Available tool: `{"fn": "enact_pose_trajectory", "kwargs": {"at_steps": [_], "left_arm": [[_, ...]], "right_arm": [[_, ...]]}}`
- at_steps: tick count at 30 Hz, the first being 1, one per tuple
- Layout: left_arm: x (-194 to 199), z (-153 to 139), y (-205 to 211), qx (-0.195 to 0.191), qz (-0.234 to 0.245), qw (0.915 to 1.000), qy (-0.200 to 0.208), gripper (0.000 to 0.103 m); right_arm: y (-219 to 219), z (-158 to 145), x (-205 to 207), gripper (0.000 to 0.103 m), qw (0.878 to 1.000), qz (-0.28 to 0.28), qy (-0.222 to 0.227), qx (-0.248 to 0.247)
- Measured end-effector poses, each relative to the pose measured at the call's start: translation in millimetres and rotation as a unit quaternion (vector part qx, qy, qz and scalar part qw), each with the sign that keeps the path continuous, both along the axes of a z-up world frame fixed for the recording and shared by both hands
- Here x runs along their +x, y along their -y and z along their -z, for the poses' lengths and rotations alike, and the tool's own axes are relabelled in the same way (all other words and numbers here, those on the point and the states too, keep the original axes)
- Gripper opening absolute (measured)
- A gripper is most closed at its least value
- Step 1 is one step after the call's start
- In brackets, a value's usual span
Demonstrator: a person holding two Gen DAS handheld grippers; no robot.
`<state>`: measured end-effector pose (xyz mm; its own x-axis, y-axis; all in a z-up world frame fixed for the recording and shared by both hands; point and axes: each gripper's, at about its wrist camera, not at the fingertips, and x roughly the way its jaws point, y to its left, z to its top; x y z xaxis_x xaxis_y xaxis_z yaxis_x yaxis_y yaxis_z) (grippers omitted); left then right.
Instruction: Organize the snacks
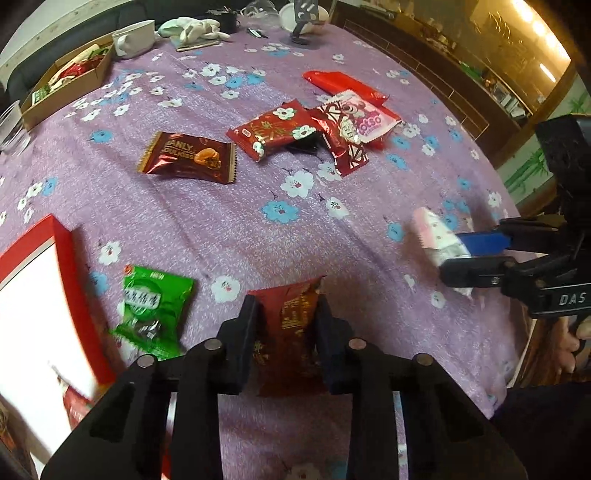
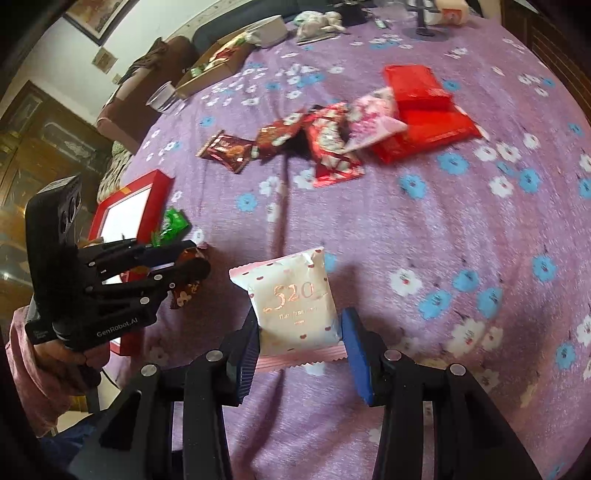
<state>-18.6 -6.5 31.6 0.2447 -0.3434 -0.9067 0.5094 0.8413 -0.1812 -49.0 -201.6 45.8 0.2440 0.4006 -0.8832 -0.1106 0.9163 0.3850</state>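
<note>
My left gripper is shut on a dark red snack packet above the purple floral tablecloth; it also shows in the right wrist view. My right gripper is shut on a white and pink packet, also seen in the left wrist view. A red box with a white inside lies at the left, with a green packet beside it. A brown packet and a pile of red and pink packets lie farther out.
A cardboard box of snacks, a white bowl, a clear cup and white cloth sit at the table's far side. A dark cabinet runs along the right edge.
</note>
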Motion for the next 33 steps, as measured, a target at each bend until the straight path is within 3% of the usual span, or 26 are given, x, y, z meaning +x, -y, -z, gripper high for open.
{"fn": "enact_pose_trajectory", "kwargs": {"at_steps": [12, 22, 26, 33], "left_arm": [[-50, -5, -45, -0.053, -0.058, 0.9967, -0.024, 0.020], [-65, -43, -94, -0.071, -0.126, 0.9893, 0.016, 0.020], [-67, -57, -125, -0.058, -0.167, 0.9835, 0.039, 0.020], [-75, -62, -178, -0.031, -0.250, 0.9658, 0.059, 0.021]], "right_arm": [[-55, -5, 16, 0.044, 0.998, -0.069, 0.005, 0.007], [-109, -11, 27, 0.044, 0.991, -0.130, 0.009, 0.020], [-135, -18, 32, 0.044, 0.987, -0.160, 0.017, 0.023], [-193, -29, 36, 0.044, 0.973, -0.225, 0.031, 0.025]]}}
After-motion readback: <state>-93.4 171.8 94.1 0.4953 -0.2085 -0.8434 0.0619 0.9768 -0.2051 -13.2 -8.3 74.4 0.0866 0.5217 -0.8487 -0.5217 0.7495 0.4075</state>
